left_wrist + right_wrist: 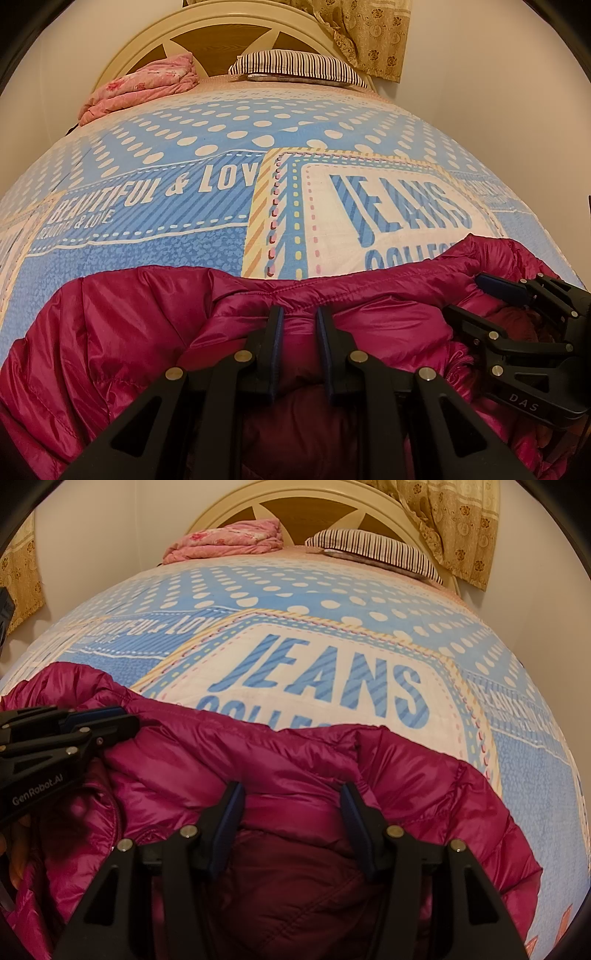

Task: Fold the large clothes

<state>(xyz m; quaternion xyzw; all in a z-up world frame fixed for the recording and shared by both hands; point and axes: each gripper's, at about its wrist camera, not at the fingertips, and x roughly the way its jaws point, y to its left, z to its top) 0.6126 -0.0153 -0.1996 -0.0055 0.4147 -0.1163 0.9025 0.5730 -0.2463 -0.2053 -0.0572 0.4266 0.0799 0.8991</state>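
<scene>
Magenta quilted down jacket lying at the near edge of a bed, on a blue-and-white printed bedspread, with both claws working its far hem. The left gripper has its jaws narrowed onto a ridge of shiny shell just below the stitched hem, apparently pinching it; the right gripper, to its right, stands with jaws wide and the fabric bulging between them, not yet closed. In judgement, the fold would go best if each claw took the hem itself rather than loose quilting, the two grips well apart and level, since slippery padded cloth tends to slide and balloon; the right claw should close before any lift. Count: one jacket, two grippers, one striped pillow, one folded pink quilt, one curtain, one arched headboard.
</scene>
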